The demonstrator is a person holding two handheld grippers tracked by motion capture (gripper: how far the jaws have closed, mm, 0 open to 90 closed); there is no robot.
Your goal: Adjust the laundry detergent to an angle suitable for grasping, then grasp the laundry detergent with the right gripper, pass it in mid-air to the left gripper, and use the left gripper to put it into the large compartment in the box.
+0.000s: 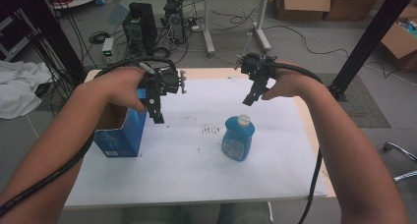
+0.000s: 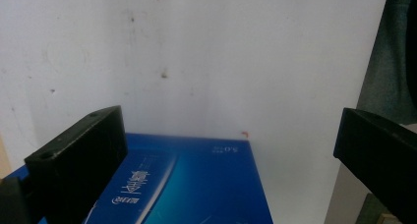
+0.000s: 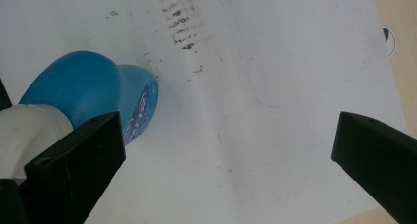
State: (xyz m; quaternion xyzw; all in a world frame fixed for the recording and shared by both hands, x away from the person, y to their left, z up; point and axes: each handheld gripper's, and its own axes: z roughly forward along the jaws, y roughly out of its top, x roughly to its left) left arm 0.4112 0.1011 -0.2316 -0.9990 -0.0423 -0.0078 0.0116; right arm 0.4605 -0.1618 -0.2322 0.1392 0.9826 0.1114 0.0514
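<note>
Your landmark is the blue bottle (image 1: 238,138), standing upright with its white cap (image 1: 244,119) on, near the middle of the white sheet (image 1: 196,160) that covers the counter (image 1: 305,116). Just beyond the bottle, toward the far side of the sheet, there is a patch of dark smudges (image 1: 211,130).

Your right gripper (image 1: 251,94) hangs above and just behind the bottle, jaws pointing down and spread wide with nothing between them. In the right gripper view the bottle's cap (image 3: 24,135) sits beside the left-hand jaw, outside the gap, not touched.

Well to the left of the bottle stands an open blue box (image 1: 120,130), its brown inside showing. Your left gripper (image 1: 156,111) is at the box's bottle-side edge, held above it. In the left gripper view its jaws are spread wide and empty, with the box's blue printed face (image 2: 182,184) below them.
</note>
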